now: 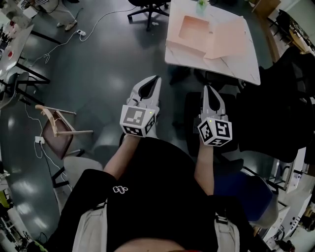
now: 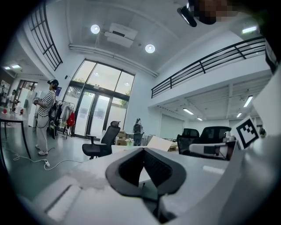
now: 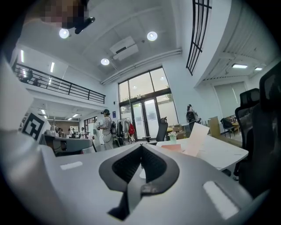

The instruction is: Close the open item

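Note:
An open pale-pink box [image 1: 194, 29] lies on the white table [image 1: 246, 66] ahead of me, its lid [image 1: 226, 37] folded out flat to the right. Both grippers hang over the grey floor, short of the table and touching nothing. The left gripper [image 1: 156, 78] is shut, its tips together and nothing between them. The right gripper [image 1: 206, 88] is shut and empty too, nearer the table's front edge. In the left gripper view the left gripper [image 2: 143, 149] points level toward the raised lid [image 2: 160, 143]. In the right gripper view the right gripper [image 3: 141, 146] faces the box [image 3: 173, 148] and its lid [image 3: 195, 139].
A black office chair [image 1: 280, 113] stands close on the right, and another [image 1: 147, 7] beyond the table's left corner. A tipped wooden chair [image 1: 56, 125] and cables lie on the floor at left. A small green plant [image 1: 202, 5] sits behind the box. A person in a striped shirt [image 2: 46, 116] stands far off.

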The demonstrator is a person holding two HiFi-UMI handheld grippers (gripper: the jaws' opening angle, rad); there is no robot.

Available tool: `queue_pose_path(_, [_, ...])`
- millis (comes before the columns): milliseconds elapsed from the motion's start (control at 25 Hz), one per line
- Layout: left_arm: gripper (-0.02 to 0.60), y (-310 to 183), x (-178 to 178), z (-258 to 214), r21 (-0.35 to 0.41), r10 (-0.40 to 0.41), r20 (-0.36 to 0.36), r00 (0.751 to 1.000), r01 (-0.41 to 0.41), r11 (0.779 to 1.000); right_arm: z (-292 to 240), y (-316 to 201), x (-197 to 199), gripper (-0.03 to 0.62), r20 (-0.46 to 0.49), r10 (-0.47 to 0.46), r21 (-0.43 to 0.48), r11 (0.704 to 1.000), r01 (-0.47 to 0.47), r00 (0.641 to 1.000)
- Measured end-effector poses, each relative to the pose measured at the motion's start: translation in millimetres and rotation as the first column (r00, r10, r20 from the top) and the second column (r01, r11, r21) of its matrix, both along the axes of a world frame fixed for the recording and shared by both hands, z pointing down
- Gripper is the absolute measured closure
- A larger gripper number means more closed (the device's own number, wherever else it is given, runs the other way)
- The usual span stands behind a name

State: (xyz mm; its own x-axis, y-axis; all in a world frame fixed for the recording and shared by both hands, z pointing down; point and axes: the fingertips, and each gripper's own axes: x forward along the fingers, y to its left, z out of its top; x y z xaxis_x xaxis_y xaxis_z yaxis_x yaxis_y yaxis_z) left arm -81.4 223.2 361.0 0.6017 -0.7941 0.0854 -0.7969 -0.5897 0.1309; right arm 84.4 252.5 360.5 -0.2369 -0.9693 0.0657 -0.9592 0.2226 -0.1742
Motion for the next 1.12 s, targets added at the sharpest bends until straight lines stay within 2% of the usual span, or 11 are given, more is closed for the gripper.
queue_pose_path(200, [0.592, -95.5, 1.5, -0.8, -0.041, 0.036, 0.058, 0.998, -0.034, 0.999, -3.8, -92.7, -5.4, 0.594, 0.017, 0.009, -0.028, 1.000, -0.008, 1.000])
queue_pose_path(360, [0.592, -173.5, 16.2, -8.1, -0.026, 0.094, 0.088, 0.992, -0.092, 0.995, -10.1, -170.3, 4.8, 0.594, 0.022, 0.045, -0.032, 0.999, -0.044, 0.999])
queue_pose_path(640, [0.592, -275.6, 41.2, -9.4, -0.048, 0.179, 0.089, 0.980, -0.175, 0.983, -21.0, -274.6, 11.9, 0.594, -0.001, 0.087, -0.027, 0.996, -0.087, 0.996])
queue_pose_path(840, [0.592, -314.3, 57.9, -10.4, -0.050, 0.219, 0.072, 0.973, -0.216, 0.975, -21.1, -306.6, 20.2, 0.594, -0.017, 0.108, -0.048, 0.993, -0.109, 0.994])
queue_pose_path(1120, [0.592, -330.9, 96.6, -4.1, -0.074, 0.275, 0.058, 0.960, -0.271, 0.960, -14.4, -306.3, 60.4, 0.593, -0.012, 0.175, -0.074, 0.982, -0.175, 0.985])
